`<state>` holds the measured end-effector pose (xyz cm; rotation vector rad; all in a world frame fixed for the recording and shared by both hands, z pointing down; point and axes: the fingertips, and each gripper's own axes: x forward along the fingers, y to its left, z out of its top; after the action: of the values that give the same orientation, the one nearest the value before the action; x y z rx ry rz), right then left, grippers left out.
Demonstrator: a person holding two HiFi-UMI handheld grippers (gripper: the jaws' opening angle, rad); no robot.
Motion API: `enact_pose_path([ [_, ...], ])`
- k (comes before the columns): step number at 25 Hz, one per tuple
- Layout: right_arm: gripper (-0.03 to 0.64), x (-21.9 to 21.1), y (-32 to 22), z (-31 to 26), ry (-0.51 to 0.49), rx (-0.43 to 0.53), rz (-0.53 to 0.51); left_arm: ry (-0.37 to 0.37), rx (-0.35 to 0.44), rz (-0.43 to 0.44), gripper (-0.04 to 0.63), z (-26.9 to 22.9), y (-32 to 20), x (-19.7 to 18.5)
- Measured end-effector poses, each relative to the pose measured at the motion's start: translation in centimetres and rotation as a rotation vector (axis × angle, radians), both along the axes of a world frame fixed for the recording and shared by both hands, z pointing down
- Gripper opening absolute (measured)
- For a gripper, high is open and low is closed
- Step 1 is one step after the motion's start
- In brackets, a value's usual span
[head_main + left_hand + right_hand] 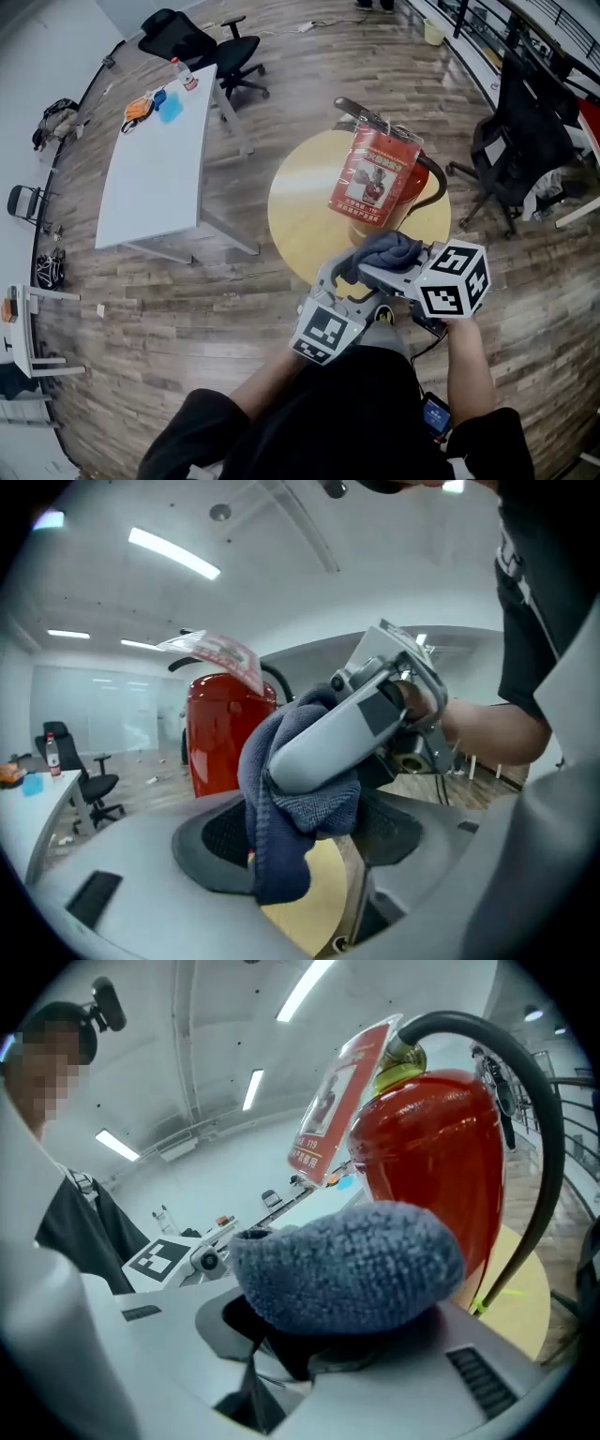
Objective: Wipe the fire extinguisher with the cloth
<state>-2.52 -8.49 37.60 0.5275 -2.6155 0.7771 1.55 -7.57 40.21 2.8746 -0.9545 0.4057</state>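
Note:
The red fire extinguisher (398,192) stands on a round yellow table (300,216), with a red card tag (370,178) hanging down its front and a black hose (437,183) at its right. A blue-grey cloth (386,248) is bunched at the table's near edge. My right gripper (377,269) is shut on the cloth (347,1265), just short of the extinguisher (441,1157). My left gripper (347,272) sits beside it, its jaws open wide. In the left gripper view the cloth (281,827) hangs from the right gripper across that gap, with the extinguisher (220,733) behind.
A long white table (155,159) with small items at its far end stands at the left. Black office chairs are at the back (202,42) and at the right (516,141). Wooden floor (234,309) surrounds the round table.

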Motion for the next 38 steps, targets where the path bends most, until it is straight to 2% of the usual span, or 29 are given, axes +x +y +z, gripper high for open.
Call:
enact_pose_path([
  [2,0.112,0.4,-0.4,0.0,0.011,0.008,0.047,-0.034,-0.019,-0.035,0.223,0.4,-0.4,-0.3],
  [4,0.125,0.9,-0.7,-0.5,-0.030,-0.019,0.069,-0.015,-0.033,-0.064,0.167,0.3,-0.8,-0.7],
  [6,0.168,1.6,-1.1,-1.1,-0.074,-0.026,0.093,0.040,-0.062,-0.118,0.147,0.0,-1.5,-1.4],
  [8,0.194,2.1,-1.6,-1.8,-0.142,-0.011,0.144,0.041,-0.041,-0.161,0.140,-0.6,-2.0,-1.9],
  [11,0.195,1.7,-2.4,-2.7,-0.315,0.029,0.283,0.016,-0.009,-0.157,0.140,-1.0,-1.9,-1.2],
  [13,0.159,2.2,-2.7,-2.4,-0.336,0.070,0.376,0.036,-0.040,-0.147,0.140,-0.6,-1.7,-0.7],
  [15,0.130,3.4,-3.0,-2.4,-0.310,0.116,0.444,0.046,-0.038,-0.131,0.143,-0.5,-1.5,-0.4],
  [18,0.114,7.1,-4.3,-4.2,-0.276,0.218,0.597,0.046,0.034,-0.147,0.172,-0.7,-1.4,-1.2],
  [20,0.112,10.0,-5.8,-5.5,-0.198,0.295,0.680,0.063,0.048,-0.165,0.176,-0.7,-1.4,-2.2],
  [23,0.112,10.6,-7.6,-5.4,0.035,0.404,0.654,0.116,0.019,-0.190,0.176,-0.5,-1.5,-3.2],
  [26,0.112,10.1,-7.6,-2.1,0.155,0.429,0.628,0.133,0.011,-0.192,0.176,-0.3,-1.4,-3.1],
  [28,0.112,10.0,-7.6,1.5,0.177,0.375,0.628,0.133,0.010,-0.186,0.175,-0.3,-1.2,-2.9],
  [30,0.112,10.0,-7.5,2.5,0.155,0.345,0.632,0.135,0.010,-0.196,0.173,-0.3,-1.2,-2.9],
  [31,0.112,9.8,-7.2,1.2,0.137,0.369,0.631,0.135,0.011,-0.208,0.158,-0.4,-1.2,-3.1],
  [35,0.114,8.6,-6.3,-7.9,0.115,0.596,0.598,0.171,0.035,-0.273,0.076,-1.5,-1.6,-4.3],
  [38,0.114,8.4,-6.6,-7.9,0.161,0.645,0.598,0.207,0.033,-0.326,0.043,-1.9,-1.9,-5.4],
])
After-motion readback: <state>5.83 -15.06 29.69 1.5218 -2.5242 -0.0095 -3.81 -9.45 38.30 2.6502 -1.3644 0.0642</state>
